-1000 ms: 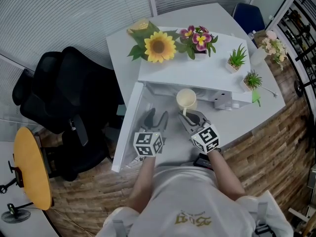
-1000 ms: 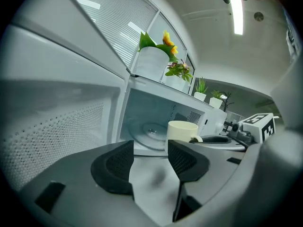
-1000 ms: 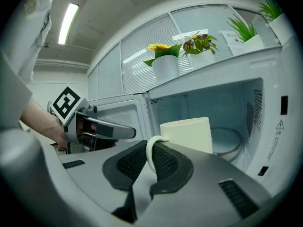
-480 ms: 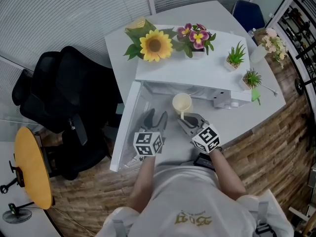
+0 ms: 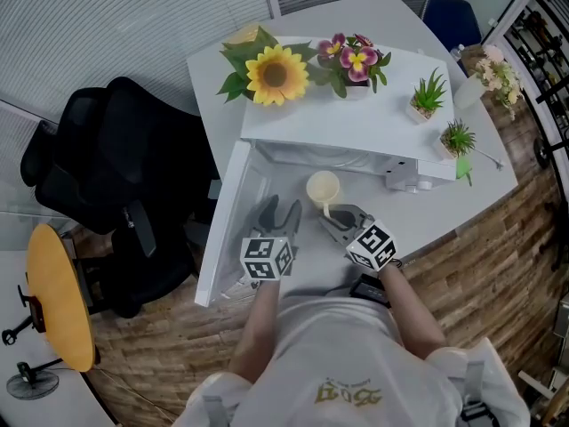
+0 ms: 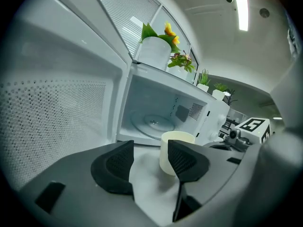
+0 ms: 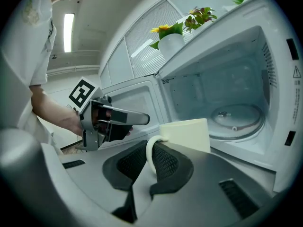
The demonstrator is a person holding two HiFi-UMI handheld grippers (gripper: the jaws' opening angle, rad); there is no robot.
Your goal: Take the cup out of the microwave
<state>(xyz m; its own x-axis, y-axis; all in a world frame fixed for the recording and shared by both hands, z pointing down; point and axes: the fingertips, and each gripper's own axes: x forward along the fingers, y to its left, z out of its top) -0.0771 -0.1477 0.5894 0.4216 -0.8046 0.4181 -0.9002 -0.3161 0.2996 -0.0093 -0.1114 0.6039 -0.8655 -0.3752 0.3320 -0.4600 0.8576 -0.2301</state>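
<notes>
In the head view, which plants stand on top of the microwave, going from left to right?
sunflower → purple and yellow flowers → small green plant → second small green plant

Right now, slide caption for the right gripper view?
Right hand-held gripper shut on the cream cup by its handle, before the open microwave, turntable bare.

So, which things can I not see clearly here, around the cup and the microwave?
- Underside of the cup: behind the jaws in both gripper views and seen from above in the head view, so whether it is resting or lifted is unclear.
- Contents of the cup: too small in the head view; the gripper views show only its side.
- Microwave controls: too small to read in the left gripper view.
</notes>
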